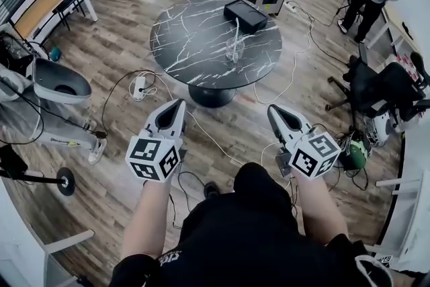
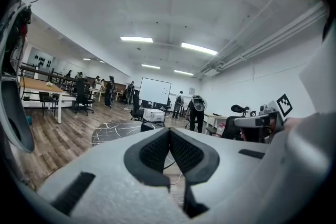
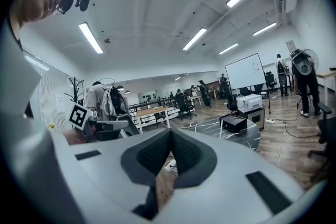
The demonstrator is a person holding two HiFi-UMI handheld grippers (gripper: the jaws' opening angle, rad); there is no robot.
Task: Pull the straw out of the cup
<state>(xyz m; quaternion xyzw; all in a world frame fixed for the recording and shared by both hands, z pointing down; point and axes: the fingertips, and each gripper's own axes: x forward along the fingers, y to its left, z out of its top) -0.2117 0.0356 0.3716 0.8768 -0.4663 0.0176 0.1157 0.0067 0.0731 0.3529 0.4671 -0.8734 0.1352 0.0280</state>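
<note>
Basically nothing's done yet. The clear cup [image 1: 234, 50] sits on the round black marble-look table [image 1: 181, 44] in the upper middle of the head view. The straw [image 1: 236, 30] is still in it, poking up out of the top. A black box [image 1: 245, 13] sits just behind the cup on the same table.

Both claws are in the lower half of the frame, well apart from the table. The left gripper [image 1: 176, 111] is lower left of centre and the right gripper [image 1: 277, 115] lower right. Each gripper's own view shows its jaws pressed together with nothing between them, just floor and room beyond.

So I'd say the whole job is left: get to the table, open a claw, pinch the straw, maybe steady the cup with the other, and pull the straw clear.
</note>
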